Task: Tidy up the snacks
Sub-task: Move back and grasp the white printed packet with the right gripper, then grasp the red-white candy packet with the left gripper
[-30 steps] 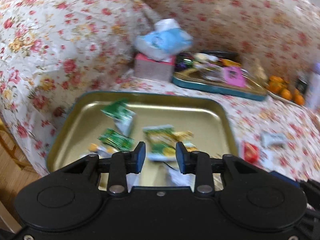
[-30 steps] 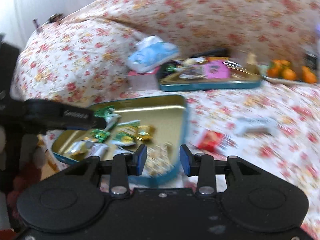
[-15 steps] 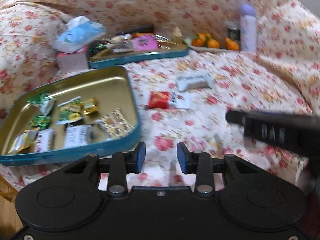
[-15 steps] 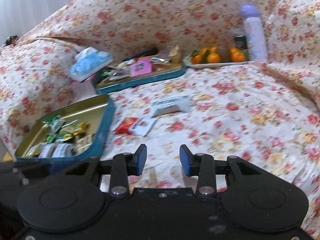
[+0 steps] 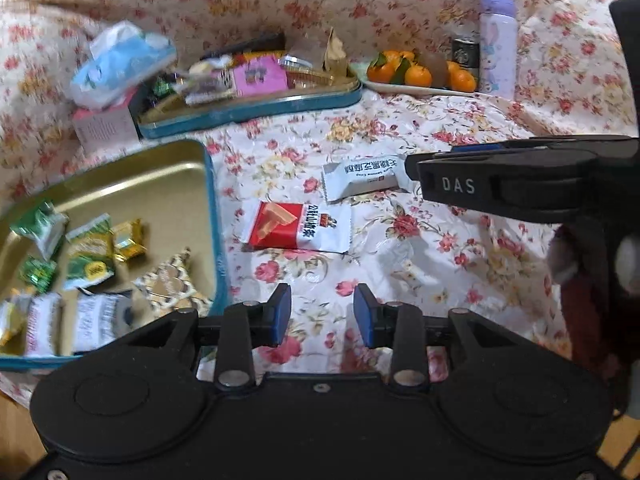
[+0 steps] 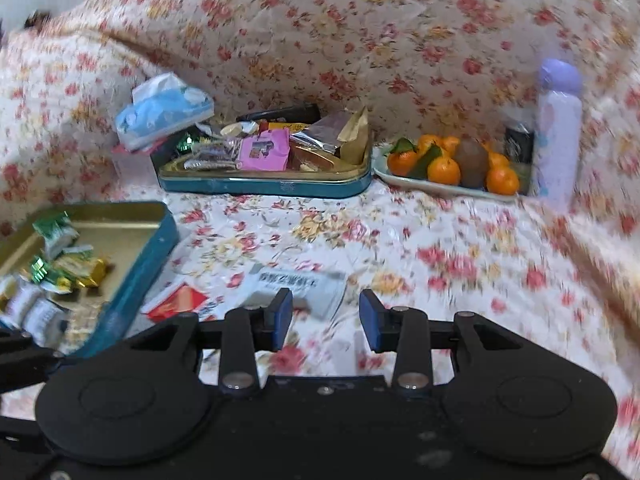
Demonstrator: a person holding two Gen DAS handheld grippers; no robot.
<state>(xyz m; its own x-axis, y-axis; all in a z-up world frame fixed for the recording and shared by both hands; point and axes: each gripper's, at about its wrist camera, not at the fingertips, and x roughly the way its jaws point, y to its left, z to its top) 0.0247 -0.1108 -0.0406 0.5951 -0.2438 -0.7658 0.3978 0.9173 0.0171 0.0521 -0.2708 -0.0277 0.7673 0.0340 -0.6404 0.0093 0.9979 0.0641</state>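
Hovering over the flowered sofa cover (image 5: 400, 128), the left gripper (image 5: 322, 312) has its blue pads a modest gap apart with nothing between them, only cloth below. The right gripper (image 6: 325, 316) shows the same narrow gap, also empty; seen from the left camera it reaches in from the right side, its tip just beside the white snack packet (image 5: 362, 178).

Just beyond the left pads lies the red-and-white snack packet (image 5: 298, 226), flat on the cover and close to the white one. Bare cloth spreads to the right of both. Near the cover's left edge sits the gold tray (image 5: 168, 184) with a teal rim, holding several small wrapped snacks (image 5: 90, 258). Farther back, against the backrest, stand a second teal tin (image 6: 280, 188) heaped with packets, a tissue pack (image 6: 164, 110), a plate of oranges (image 6: 444, 170) and a lilac bottle (image 6: 558, 132).
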